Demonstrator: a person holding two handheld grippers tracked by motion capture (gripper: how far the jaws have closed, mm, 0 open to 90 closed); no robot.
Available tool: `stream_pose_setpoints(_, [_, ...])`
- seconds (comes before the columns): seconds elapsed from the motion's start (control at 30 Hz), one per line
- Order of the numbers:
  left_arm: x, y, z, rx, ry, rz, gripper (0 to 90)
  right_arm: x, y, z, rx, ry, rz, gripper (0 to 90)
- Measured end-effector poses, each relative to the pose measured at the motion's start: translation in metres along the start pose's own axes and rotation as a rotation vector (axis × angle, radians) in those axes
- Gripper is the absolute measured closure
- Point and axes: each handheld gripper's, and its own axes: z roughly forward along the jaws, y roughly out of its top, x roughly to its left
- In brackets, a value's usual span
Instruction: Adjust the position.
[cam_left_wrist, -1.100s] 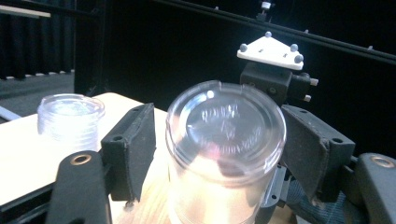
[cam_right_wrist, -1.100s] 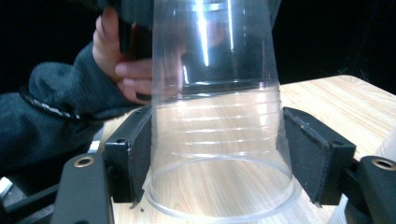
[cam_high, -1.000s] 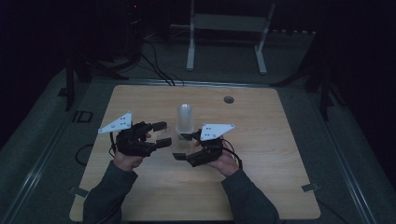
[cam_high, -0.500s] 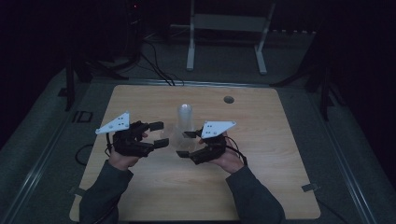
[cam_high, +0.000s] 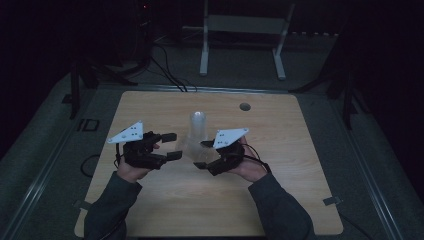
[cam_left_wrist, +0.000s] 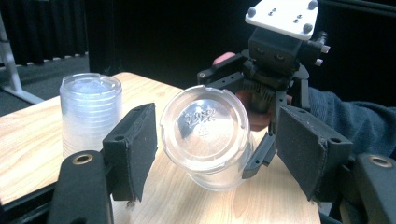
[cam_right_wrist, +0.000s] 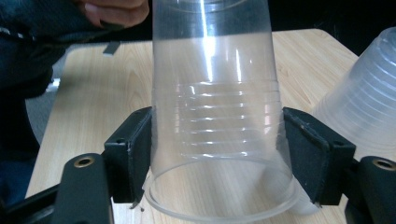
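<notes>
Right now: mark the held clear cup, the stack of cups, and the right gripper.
held clear cup (cam_right_wrist: 212, 93): right gripper view, ribbed side wall.
stack of cups (cam_left_wrist: 89, 109): left gripper view, upper side wall.
right gripper (cam_high: 202, 155): high view, midway between fingertips.

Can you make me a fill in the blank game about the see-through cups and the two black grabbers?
1. The right gripper is shut on a clear plastic ____.
2. The held cup points its ____ end at the left gripper.
3. The stack of cups stands on the wooden ____.
4. The left gripper's jaws are ____.

Missing words: cup; bottom; table; open
</notes>
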Motion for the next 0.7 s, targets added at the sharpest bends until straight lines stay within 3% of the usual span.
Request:
stream_pose_setpoints(0.27, [0.0034,-0.0039,0.0014,0.019,-0.012,0.002,31.1,-0.0018,-0.0012,-0.0024,0.055,0.009,-0.033,29.0])
stream_pose_setpoints(0.7, [0.0014,-0.0068,0.0091,0.106,0.003,0.034,30.8,-0.0045,0.0028,-0.004,0.18,0.016,-0.111,29.0])
